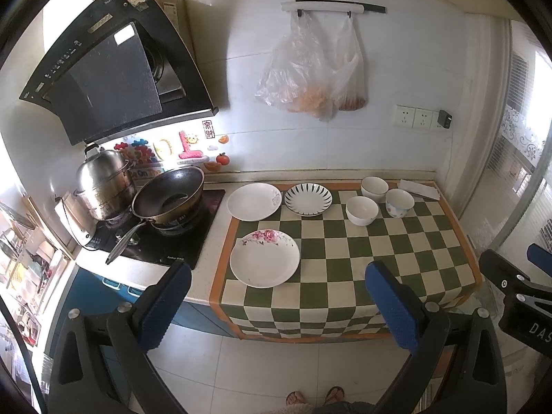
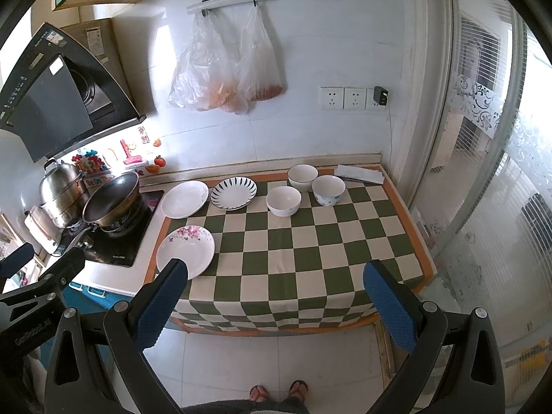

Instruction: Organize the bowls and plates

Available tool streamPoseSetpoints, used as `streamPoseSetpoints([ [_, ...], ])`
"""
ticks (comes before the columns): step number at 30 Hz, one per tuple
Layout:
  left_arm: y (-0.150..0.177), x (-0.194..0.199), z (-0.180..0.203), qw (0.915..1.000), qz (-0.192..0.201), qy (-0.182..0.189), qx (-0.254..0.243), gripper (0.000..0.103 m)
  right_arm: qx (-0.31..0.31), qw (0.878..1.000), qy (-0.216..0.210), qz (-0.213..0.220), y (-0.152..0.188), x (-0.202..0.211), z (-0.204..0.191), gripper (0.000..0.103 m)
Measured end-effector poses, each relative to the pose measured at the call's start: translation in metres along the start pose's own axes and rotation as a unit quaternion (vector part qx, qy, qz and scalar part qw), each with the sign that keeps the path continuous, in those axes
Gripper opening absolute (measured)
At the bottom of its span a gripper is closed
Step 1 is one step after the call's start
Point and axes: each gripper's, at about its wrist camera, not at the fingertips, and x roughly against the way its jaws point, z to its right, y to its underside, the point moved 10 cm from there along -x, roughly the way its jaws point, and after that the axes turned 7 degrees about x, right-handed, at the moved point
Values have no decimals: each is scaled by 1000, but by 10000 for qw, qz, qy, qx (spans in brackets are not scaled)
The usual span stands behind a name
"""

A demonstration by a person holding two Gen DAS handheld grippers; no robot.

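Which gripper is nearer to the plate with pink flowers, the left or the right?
Left. The left gripper hangs open just in front of the flowered plate; the right gripper, also open, hangs further toward the plate's right.

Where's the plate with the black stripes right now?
The striped plate sits at the back of the checkered cloth, between the plain white plate on its left and the nearest white bowl on its right; both views show it.
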Motion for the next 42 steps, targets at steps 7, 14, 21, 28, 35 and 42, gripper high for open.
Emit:
streamPoseSetpoints([
  [7,0,0,0,10000,0,2,-6,103,28,10000,-10,-10,-3,-6,-3,103],
  [14,0,0,-1,10000,7,-1,2,103,73,10000,-62,0,-2,-8,-7,103],
  [21,-1,-22,-10,9996,73,-123,241,103,48,9989,-451,-99,2,-31,-9,103],
  [28,14,-95,-41,9960,-335,-433,709,103,314,9879,-1342,-712,22,-122,-40,103],
  [35,38,-210,-88,9853,-1224,-800,883,103,659,9716,-1551,-1659,51,-252,-89,103],
  [42,46,-335,-134,9742,-1999,-636,835,103,496,9580,-1436,-2431,57,-389,-134,103],
])
